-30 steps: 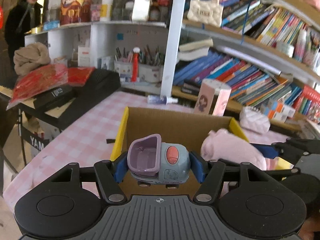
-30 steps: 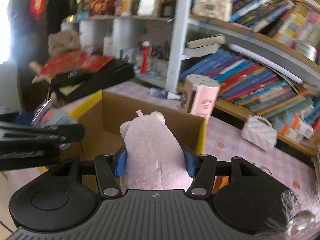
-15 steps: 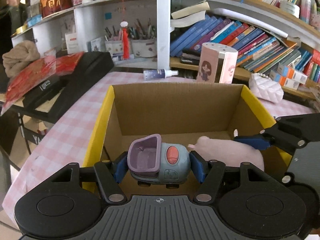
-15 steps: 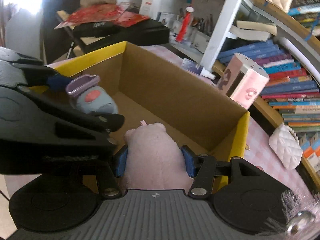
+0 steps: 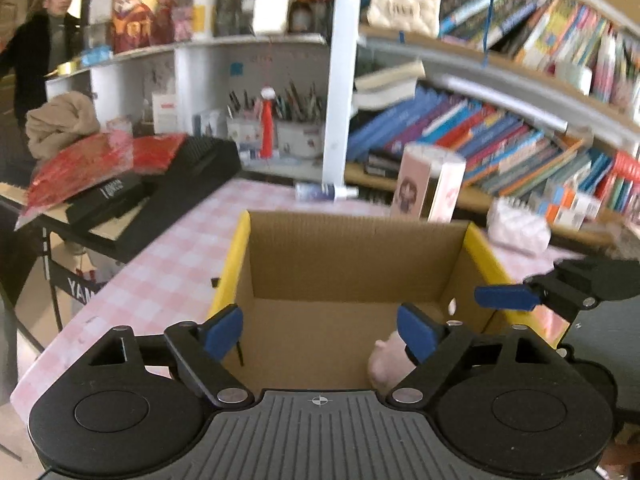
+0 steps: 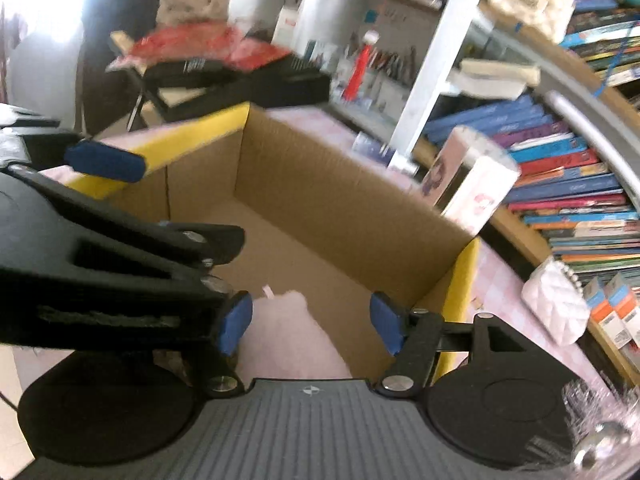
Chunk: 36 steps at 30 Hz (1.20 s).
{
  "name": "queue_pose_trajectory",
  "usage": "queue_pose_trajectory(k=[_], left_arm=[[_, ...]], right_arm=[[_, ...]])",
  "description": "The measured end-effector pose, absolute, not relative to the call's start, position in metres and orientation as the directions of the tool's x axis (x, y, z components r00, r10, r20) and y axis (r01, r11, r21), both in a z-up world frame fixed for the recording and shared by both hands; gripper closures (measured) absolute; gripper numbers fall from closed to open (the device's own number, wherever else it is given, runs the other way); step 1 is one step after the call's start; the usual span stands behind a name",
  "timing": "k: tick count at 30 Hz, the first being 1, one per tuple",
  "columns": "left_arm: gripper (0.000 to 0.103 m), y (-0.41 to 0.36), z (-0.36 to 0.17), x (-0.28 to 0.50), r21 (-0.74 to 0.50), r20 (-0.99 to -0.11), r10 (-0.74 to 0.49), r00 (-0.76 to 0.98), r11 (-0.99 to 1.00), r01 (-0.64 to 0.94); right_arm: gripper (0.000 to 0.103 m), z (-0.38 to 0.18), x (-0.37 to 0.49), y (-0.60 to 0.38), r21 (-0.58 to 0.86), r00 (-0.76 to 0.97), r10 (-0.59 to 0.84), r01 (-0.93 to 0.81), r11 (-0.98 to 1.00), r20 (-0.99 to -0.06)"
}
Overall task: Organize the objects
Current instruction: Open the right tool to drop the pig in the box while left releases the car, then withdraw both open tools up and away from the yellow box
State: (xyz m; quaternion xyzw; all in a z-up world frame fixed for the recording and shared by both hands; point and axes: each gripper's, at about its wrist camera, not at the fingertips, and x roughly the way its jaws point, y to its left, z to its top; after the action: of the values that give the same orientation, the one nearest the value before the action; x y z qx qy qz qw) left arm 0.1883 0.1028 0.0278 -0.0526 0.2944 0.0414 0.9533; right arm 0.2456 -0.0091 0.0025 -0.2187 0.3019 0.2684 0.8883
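A cardboard box with yellow rims [image 5: 236,264] [image 6: 192,140] stands on the pink checked tablecloth. My left gripper [image 5: 320,336] hovers over its near end, jaws opening wide with nothing between them; the toy car is out of sight. A pink plush [image 5: 384,364] [image 6: 288,340] lies on the box floor. My right gripper [image 6: 311,328] is over it, jaws opening: the plush sits between them with a clear gap at the right pad. One blue pad [image 5: 506,297] of the right gripper shows at the box's right wall, and one left pad [image 6: 104,164] crosses the right wrist view.
Behind the box stand a pink cylinder pack [image 5: 428,184], a small spray bottle [image 5: 324,191] and a white quilted purse [image 5: 516,228]. Bookshelves fill the back and right. A black keyboard [image 5: 160,200] with red bags lies left. A person [image 5: 48,52] stands far left.
Both pairs of jaws have spread. The toy car has left the left jaws and dropped from view. The plush is let go and rests in the box. Both views pulled back.
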Motion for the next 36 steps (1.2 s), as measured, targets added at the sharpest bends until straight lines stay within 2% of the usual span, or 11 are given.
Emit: queue_pose_trajectory(k=[9, 17, 36], left_arm=[[0.012, 0.112, 0.055, 0.131, -0.114, -0.484, 0.091, 0.870, 0.980, -0.166], [0.008, 0.113, 0.044, 0.083, -0.087, -0.489, 0.137, 0.861, 0.975, -0.204], [0.007, 0.127, 0.017, -0.013, -0.053, -0.550, 0.178, 0.816, 0.968, -0.247]], right_arm=[[0.039, 0.040, 0.202, -0.032, -0.142, 0.774, 0.332, -0.472, 0.870, -0.539], [0.039, 0.041, 0.149, -0.039, -0.123, 0.825, 0.264, -0.369, 0.921, -0.500], [0.039, 0.008, 0.037, -0.038, -0.117, 0.807, 0.134, -0.243, 0.963, -0.575]])
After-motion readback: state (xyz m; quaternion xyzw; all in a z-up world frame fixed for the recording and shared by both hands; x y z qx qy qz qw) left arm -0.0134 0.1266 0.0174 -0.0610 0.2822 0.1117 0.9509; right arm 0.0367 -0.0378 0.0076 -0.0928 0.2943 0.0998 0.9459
